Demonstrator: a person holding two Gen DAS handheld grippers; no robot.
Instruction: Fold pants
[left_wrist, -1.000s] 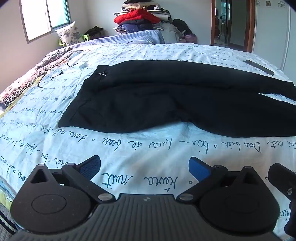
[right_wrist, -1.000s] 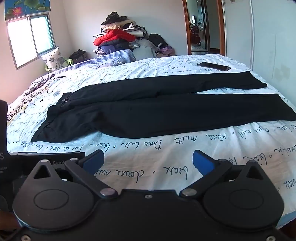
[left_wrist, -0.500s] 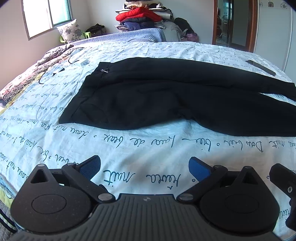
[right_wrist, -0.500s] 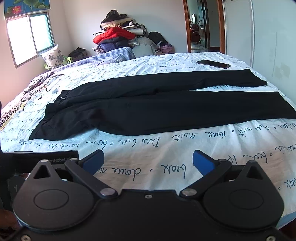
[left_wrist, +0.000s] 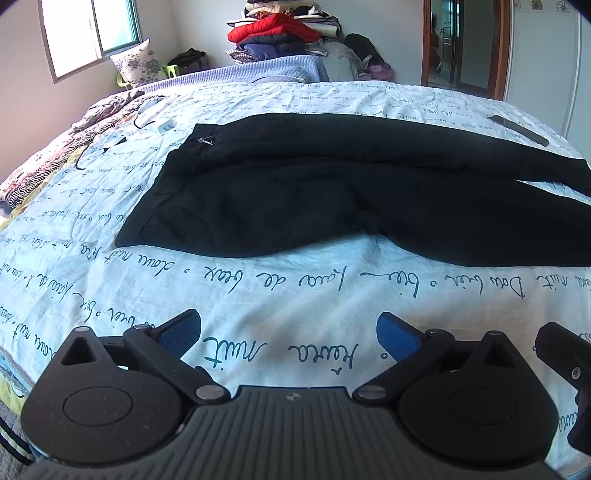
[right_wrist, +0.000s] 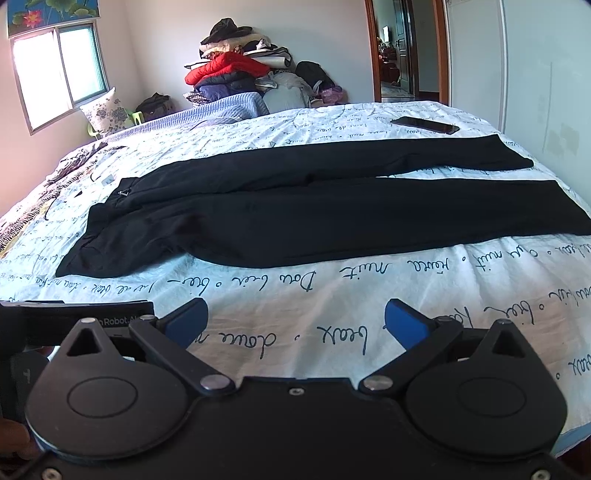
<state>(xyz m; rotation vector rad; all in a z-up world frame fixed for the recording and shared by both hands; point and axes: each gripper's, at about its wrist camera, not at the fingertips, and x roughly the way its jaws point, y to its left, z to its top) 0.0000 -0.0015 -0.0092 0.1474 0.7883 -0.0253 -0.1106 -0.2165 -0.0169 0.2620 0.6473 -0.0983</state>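
With both the left gripper (left_wrist: 288, 338) and right gripper (right_wrist: 295, 326) released, the black pants (right_wrist: 314, 214) at twelve o'clock may bunch if we pinch only one layer.

Home bedroom. Large bed (right_wrist: 332, 122) fills the view, covered by a pale sheet printed with cursive handwriting. Black pants (right_wrist: 295, 210) laid flat across it. Floral pillow (right_wrist: 105, 110) under a sliding window (right_wrist: 59, 70) on the left wall. Heap of folded clothes and jackets (right_wrist: 240, 74), a red one among them, stacked in the far corner. Smartphone (right_wrist: 424, 124) lying on the sheet. Wood-framed doorway (right_wrist: 402, 51) opens to another room; white wardrobe doors (right_wrist: 535, 74) at right.
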